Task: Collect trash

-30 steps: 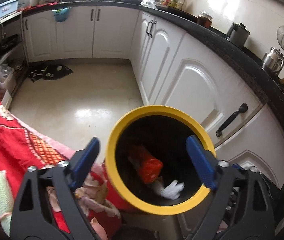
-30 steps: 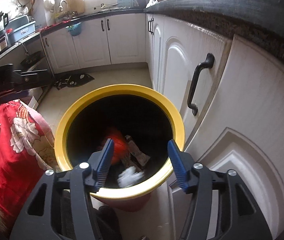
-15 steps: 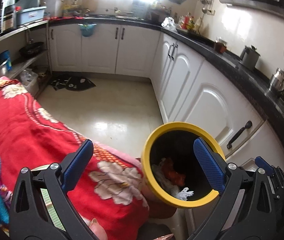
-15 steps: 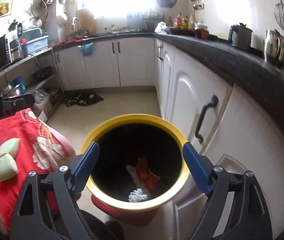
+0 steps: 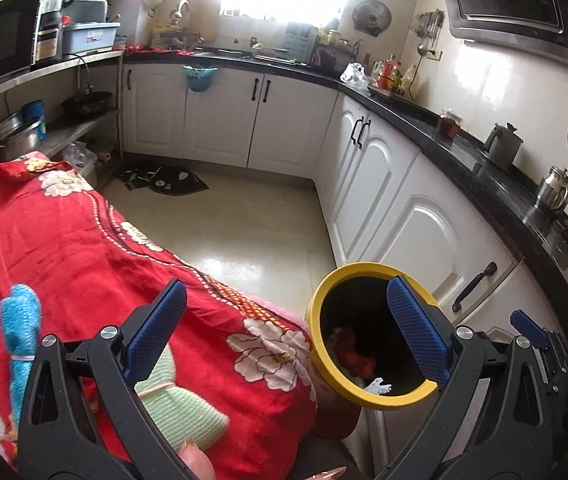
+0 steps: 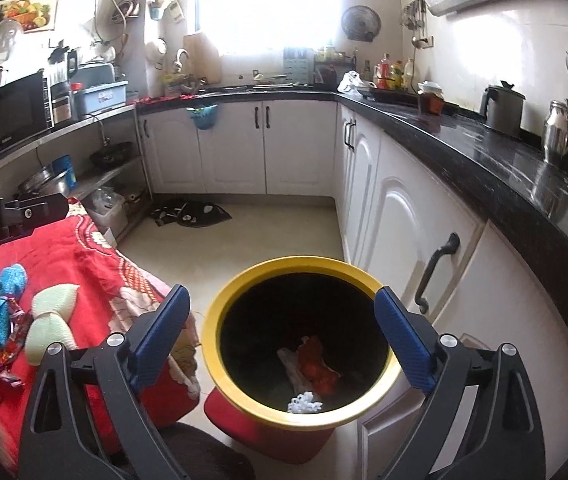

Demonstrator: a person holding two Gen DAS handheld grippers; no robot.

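1. The kitchen had a pale tiled floor (image 6: 268,236), white cabinets (image 6: 400,240) under a black stone counter (image 6: 496,168), and a bright window at the back.
2. A table under a red flowered cloth (image 5: 84,256) stood left of the bin, its corner just beside the rim.
3. The round yellow-rimmed trash bin (image 6: 220,308) stood upright on the floor, mouth up, between table and cabinets; inside lay an orange wrapper (image 6: 318,366), its length slanting across the bottom, and a white crumpled scrap (image 6: 304,402).
4. The right gripper (image 6: 282,340) hung above the bin; its jaws had just been opening and stood wide, nothing between them.
5. The left gripper (image 5: 284,332) was spread wide and empty, over the cloth's corner.
6. A pale green knitted piece (image 6: 54,320) and a blue knitted piece (image 6: 6,304) lay on the cloth.
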